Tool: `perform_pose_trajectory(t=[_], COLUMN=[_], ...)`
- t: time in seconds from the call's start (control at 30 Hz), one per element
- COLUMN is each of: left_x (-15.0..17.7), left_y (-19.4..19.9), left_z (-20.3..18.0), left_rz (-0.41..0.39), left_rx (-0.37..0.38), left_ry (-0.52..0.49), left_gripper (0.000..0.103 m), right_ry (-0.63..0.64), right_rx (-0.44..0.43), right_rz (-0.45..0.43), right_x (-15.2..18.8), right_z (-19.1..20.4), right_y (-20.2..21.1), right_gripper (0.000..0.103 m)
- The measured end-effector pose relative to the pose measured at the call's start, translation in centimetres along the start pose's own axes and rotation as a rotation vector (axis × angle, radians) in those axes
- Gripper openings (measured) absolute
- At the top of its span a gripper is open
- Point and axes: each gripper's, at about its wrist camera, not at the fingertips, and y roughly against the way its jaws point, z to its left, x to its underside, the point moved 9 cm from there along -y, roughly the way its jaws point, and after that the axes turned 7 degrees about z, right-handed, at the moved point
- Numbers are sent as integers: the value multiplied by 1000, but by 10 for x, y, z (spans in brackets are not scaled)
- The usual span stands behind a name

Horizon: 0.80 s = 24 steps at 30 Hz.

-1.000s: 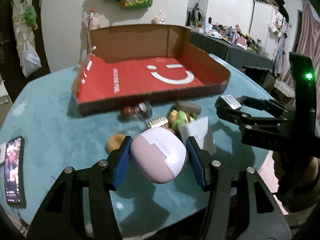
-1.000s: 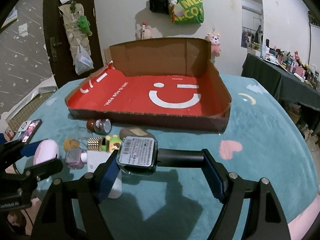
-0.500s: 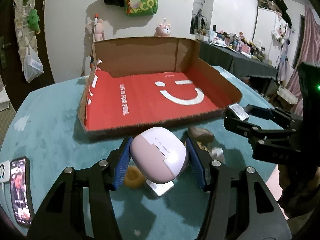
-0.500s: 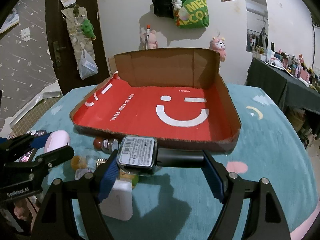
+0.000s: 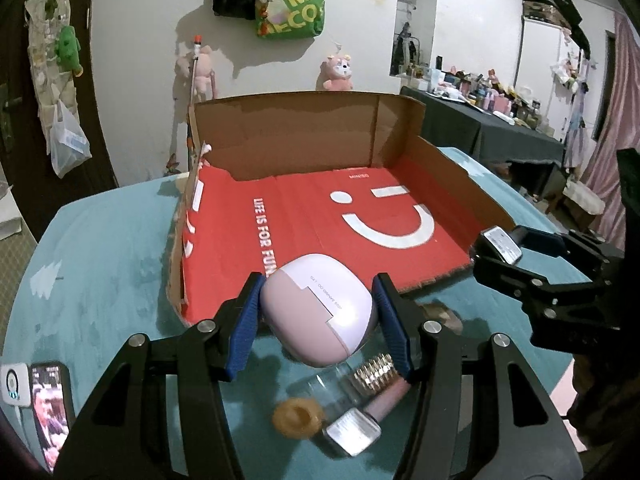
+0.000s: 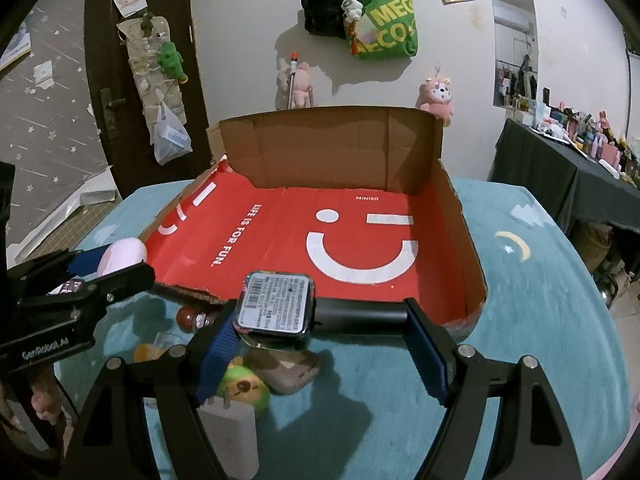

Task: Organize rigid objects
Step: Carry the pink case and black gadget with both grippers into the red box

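Note:
My left gripper (image 5: 318,322) is shut on a pink and lilac rounded case (image 5: 318,308), held just over the near edge of the red cardboard tray (image 5: 248,244). In the right wrist view my right gripper (image 6: 320,344) is shut on a black device with a barcode label (image 6: 276,304), above the tray's front wall (image 6: 476,300). The left gripper with the pink case (image 6: 122,256) also shows at the left there. The right gripper (image 5: 520,264) appears at the right of the left wrist view.
Loose things lie on the teal table (image 6: 540,300) before the tray: a gold-capped bottle (image 5: 372,368), a yellow ring (image 5: 298,416), a brown stone (image 6: 288,372), a green toy (image 6: 244,390), a white block (image 6: 228,436), a red ball (image 6: 187,317). A phone (image 5: 48,412) lies at left.
Both grippers rose and moved toward the tray with their loads. The tray looks closer and the loose things now lie beneath the grippers.

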Motion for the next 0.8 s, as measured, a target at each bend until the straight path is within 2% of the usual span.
perform_pose_trajectory(t=[0.4, 0.8], left_x=[-35, -41], left_y=[-39, -91], left_z=[17, 30], left_rz=[21, 99], left_rx=[-19, -28], left_ry=[10, 28], left_gripper=[53, 53], right_ry=[7, -6], right_rx=[20, 30], right_rz=[22, 74], right_x=[-25, -42], right_z=[-10, -23], right_y=[-26, -67], right_gripper=[80, 80])
